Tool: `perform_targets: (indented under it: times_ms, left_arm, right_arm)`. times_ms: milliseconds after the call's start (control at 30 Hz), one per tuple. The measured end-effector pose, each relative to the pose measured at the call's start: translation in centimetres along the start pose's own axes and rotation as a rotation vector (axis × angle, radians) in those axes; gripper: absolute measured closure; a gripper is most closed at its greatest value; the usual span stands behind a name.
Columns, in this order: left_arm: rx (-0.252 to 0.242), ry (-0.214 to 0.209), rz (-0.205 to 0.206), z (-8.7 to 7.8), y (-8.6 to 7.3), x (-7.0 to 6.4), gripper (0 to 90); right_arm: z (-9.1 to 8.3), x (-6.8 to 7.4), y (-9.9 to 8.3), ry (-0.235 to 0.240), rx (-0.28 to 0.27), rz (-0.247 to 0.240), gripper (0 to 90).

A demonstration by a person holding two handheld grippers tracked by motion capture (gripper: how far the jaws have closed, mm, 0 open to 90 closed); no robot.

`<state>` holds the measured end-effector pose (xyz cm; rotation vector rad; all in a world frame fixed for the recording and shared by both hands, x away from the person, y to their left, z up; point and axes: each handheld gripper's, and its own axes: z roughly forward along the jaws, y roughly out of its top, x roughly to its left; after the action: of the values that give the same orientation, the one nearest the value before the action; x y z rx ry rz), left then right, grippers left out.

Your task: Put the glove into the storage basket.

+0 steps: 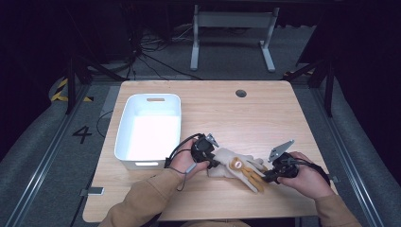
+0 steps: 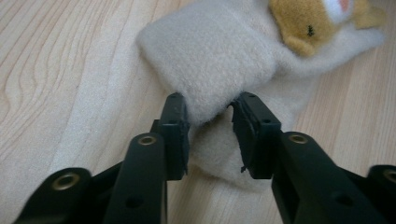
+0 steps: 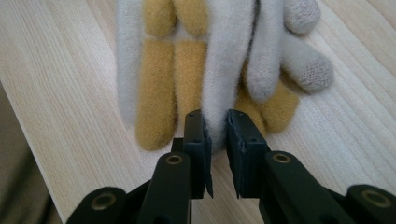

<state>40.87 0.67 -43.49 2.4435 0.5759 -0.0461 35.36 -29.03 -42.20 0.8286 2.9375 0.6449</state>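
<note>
Fluffy gloves (image 1: 239,168) on counter (image 1: 265,118), just right of white bin (image 1: 150,130). Left hand-held gripper (image 2: 210,122) pinches cuff; right hand-held gripper (image 3: 215,135) nips cream fingertip (jaws nearly closed). Grasp step — next, probably lift together toward bin, keeping both grips.

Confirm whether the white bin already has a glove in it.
No: the white bin holds nothing, and the gloves lie on the table between both grippers.
</note>
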Motion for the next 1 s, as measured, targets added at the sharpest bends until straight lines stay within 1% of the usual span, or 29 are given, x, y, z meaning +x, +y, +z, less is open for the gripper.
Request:
perform_targets:
  times_ms: [33, 133, 233, 333, 433, 600, 667, 767, 833, 967, 1000]
  left_arm:
    - [0.002, -0.001, 0.003, -0.1, 0.0, -0.1, 77.2]
    - [0.000, 0.005, 0.015, -0.3, 0.1, -0.4, 82.1]
    - [0.004, 0.017, 0.045, -0.7, 0.3, -0.8, 84.3]
    - [-0.003, 0.018, 0.058, -1.1, 0.3, -1.1, 85.2]
    - [-0.016, 0.025, 0.076, -1.6, 0.4, -1.4, 85.6]
    - [-0.030, 0.027, 0.088, -2.5, 0.3, -2.1, 86.2]
    - [-0.036, 0.036, 0.091, -2.8, 0.3, -2.4, 86.3]
    - [-0.058, 0.043, 0.105, -3.4, 0.2, -2.7, 86.3]
    - [-0.066, 0.044, 0.105, -3.7, 0.1, -2.9, 86.4]
    - [-0.085, 0.049, 0.112, -4.5, 0.0, -3.4, 86.4]
    - [-0.091, 0.053, 0.115, -4.6, 0.0, -3.5, 86.4]
  right_arm:
    - [0.0, 0.0, 0.0, -0.001, 0.000, 0.001, 79.0]
    - [-0.1, 0.0, 0.0, -0.003, 0.001, 0.002, 80.4]
    - [-0.2, 0.1, 0.0, 0.000, 0.001, 0.004, 82.1]
    - [-0.5, 0.1, 0.0, -0.002, 0.000, 0.010, 84.1]
    - [-1.0, 0.0, 0.0, -0.017, -0.012, 0.020, 84.9]
    - [-2.0, 0.0, 0.1, -0.031, -0.029, 0.040, 85.7]
    - [-2.3, 0.0, 0.2, -0.035, -0.034, 0.037, 85.8]
    - [-2.7, -0.1, 0.4, -0.046, -0.038, 0.038, 86.0]
    - [-2.9, -0.1, 0.5, -0.049, -0.039, 0.036, 86.0]
    - [-3.7, -0.2, 0.6, -0.067, -0.054, 0.040, 86.1]
    - [-4.2, -0.2, 0.6, -0.081, -0.062, 0.047, 86.2]
